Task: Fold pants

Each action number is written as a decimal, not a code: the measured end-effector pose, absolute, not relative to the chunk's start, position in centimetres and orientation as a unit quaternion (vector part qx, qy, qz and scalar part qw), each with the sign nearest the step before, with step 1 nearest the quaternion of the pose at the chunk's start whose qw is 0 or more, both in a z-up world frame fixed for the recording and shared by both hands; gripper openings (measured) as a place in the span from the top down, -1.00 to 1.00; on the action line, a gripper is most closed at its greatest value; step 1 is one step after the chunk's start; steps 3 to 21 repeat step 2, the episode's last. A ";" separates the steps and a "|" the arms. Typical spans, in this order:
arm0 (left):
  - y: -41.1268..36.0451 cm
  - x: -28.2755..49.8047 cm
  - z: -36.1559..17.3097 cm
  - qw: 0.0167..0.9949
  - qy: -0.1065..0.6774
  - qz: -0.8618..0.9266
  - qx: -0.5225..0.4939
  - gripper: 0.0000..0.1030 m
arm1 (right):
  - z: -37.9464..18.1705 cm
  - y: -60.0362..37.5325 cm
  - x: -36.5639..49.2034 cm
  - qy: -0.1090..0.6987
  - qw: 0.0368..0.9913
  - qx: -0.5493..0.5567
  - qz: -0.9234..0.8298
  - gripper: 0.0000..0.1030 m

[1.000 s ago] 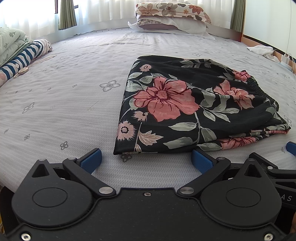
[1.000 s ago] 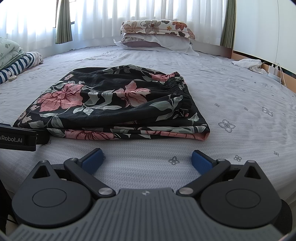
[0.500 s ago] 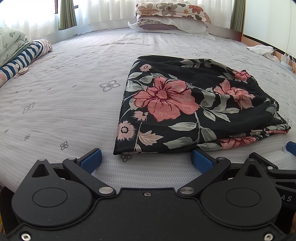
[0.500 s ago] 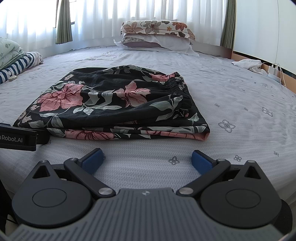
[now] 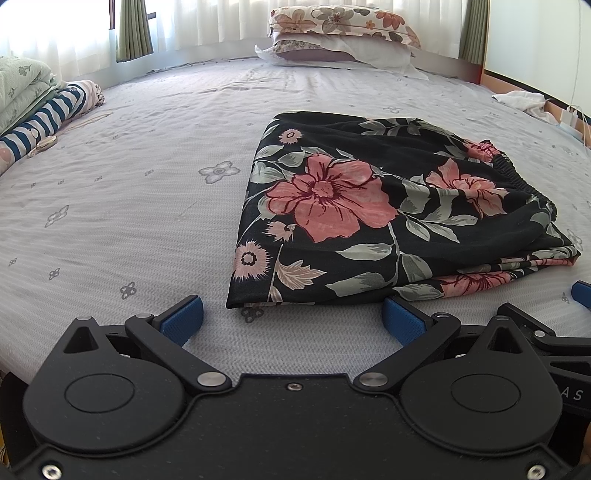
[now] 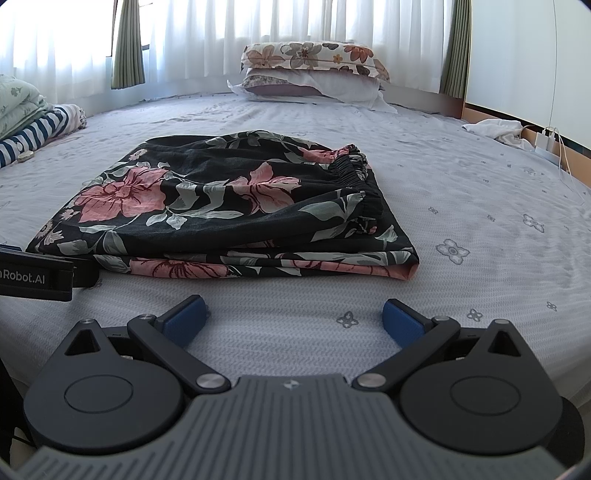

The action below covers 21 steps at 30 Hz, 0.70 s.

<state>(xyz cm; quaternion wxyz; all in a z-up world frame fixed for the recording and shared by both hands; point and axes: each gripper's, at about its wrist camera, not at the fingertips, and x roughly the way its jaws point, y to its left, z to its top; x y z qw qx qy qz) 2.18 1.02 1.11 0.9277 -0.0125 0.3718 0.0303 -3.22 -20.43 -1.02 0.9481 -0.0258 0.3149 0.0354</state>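
Pants (image 5: 388, 206): lying folded in layers on the bed (image 5: 129, 206), nearer its foot than the pillows (image 5: 340, 33).
Left tongs (image 5: 293, 317): gaping wide, empty, hovering just short of the pants.
Right tongs (image 6: 293, 317): likewise spread, holding nothing.

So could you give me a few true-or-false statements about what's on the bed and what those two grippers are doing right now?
1. The floral pants lie folded in a stack on the bed. True.
2. The right gripper is clamped on the pants. False: it is open, short of the fabric.
3. The left gripper is open and holds nothing. True.
4. The pillows sit on top of the pants. False: they are stacked at the far end of the bed.
5. A striped cloth lies at the left edge. True.
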 end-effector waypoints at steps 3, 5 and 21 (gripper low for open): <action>1.1 2.1 1.1 0.929 0.368 0.029 -0.013 -1.00 | -1.0 -20.4 -3.2 0.314 0.948 -0.026 0.036 -1.00; 1.1 2.1 1.1 0.929 0.368 0.029 -0.013 -1.00 | -1.0 -20.4 -3.2 0.314 0.948 -0.026 0.036 -1.00; 1.1 2.1 1.1 0.929 0.368 0.029 -0.013 -1.00 | -1.0 -20.4 -3.2 0.314 0.948 -0.026 0.036 -1.00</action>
